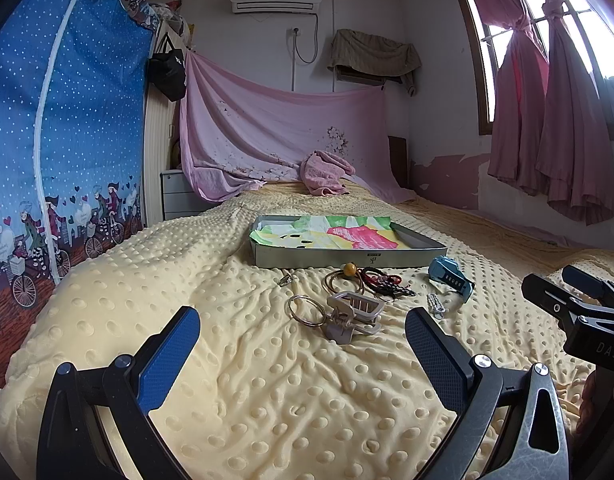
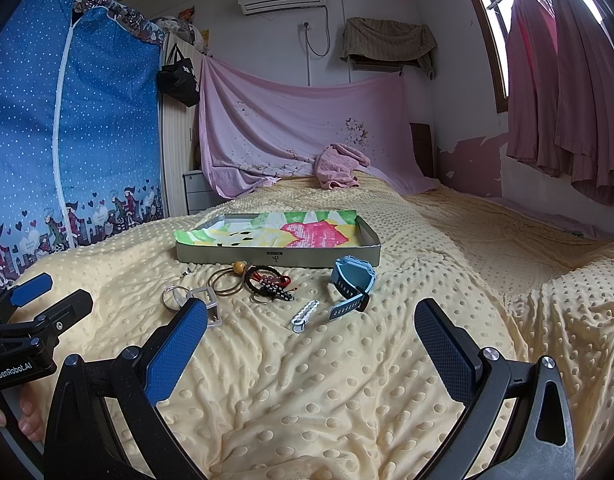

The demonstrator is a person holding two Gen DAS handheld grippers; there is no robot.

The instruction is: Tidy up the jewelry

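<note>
Both grippers wide open, empty, hovering over yellow blanket [image 2: 347,380]: left gripper [image 1: 303,344], right gripper [image 2: 311,340].
Landmark: 1 grey tray [image 2: 279,258] with colourful cloth liner, nothing else inside. All jewelry sits just in front of tray: 1 blue watch [image 2: 353,280], 1 white clip [image 2: 305,315], 1 red-black bracelet bunch [image 2: 269,282], 1 amber-bead hair tie [image 2: 231,278], 1 metal ring pair [image 1: 305,310], 1 beige claw clip [image 1: 353,314].
</note>
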